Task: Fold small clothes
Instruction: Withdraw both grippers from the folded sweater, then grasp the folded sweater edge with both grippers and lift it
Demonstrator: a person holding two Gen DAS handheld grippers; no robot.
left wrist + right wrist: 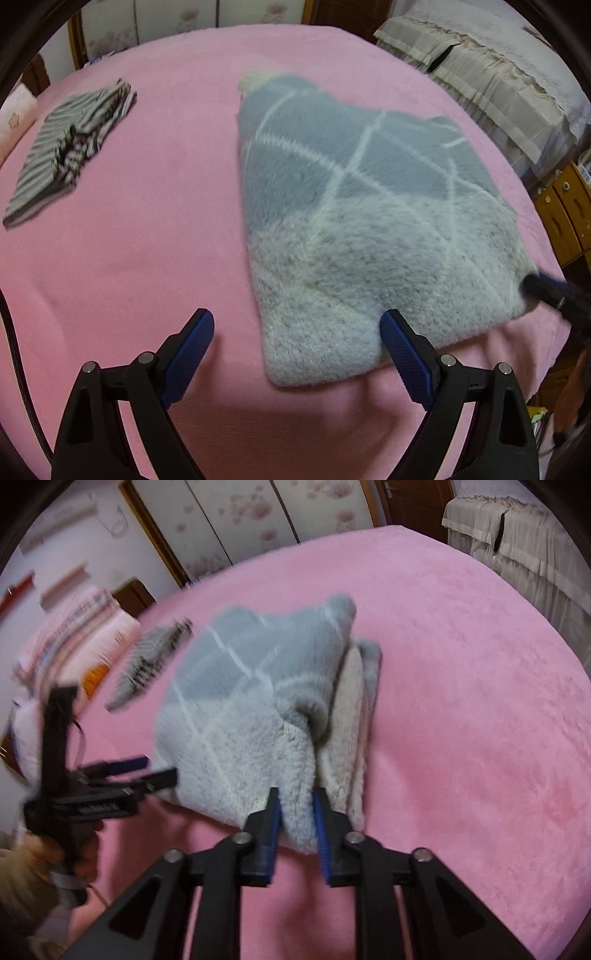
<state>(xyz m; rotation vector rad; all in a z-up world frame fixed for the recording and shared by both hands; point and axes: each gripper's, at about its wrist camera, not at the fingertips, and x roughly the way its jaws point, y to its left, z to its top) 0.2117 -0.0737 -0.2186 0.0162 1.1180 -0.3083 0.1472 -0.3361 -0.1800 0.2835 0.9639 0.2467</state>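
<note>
A fluffy grey and white sweater with a diamond pattern (pixel 354 206) lies folded on the pink blanket (pixel 147 229). My left gripper (pixel 297 319) is open and empty, its jaws wide at the sweater's near left corner. My right gripper (pixel 297 797) is shut on the sweater's near edge (pixel 295 812), pinching a thick fold of it. In the right wrist view the sweater (pixel 236 701) bunches up, and the left gripper (pixel 144 768) shows at its left side. The right gripper also shows in the left wrist view (pixel 543 288) at the sweater's right corner.
A folded black-and-white striped garment (pixel 70 147) lies at the far left of the bed. A pink pillow (pixel 77 635) sits beyond it. A cream-covered furniture piece (pixel 480 66) stands at the far right, and a wooden cabinet (pixel 565 206) beside the bed.
</note>
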